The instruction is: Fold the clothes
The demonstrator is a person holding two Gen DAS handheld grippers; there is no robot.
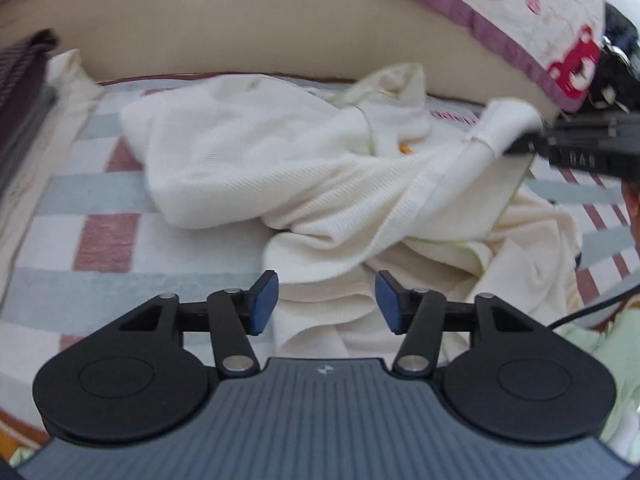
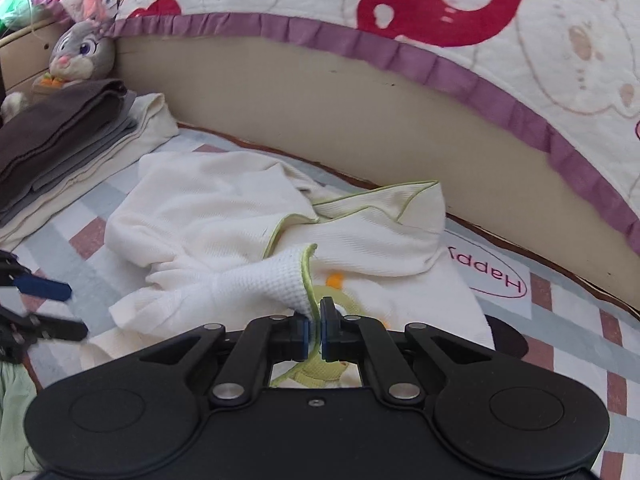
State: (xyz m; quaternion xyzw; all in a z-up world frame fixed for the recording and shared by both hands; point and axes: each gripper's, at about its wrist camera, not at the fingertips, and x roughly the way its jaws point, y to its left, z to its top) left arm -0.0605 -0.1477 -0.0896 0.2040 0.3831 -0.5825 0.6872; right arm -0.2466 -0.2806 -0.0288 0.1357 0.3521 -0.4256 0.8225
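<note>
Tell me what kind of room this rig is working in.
Most likely a child's bedroom: the cream garment lies on a checked bedsheet, a cartoon bear quilt hangs over a beige padded board, and a rabbit plush toy sits beside a stack of folded clothes.

This is a bedroom in a home. A soft checked bed sheet [image 2: 568, 312] in pink, blue and white covers the bed. A white quilt with red bears and a purple frill [image 2: 460, 40] hangs close by. A grey bunny toy [image 2: 82, 54] sits beside a stack of folded brown, grey and cream clothes [image 2: 60, 140].
</note>
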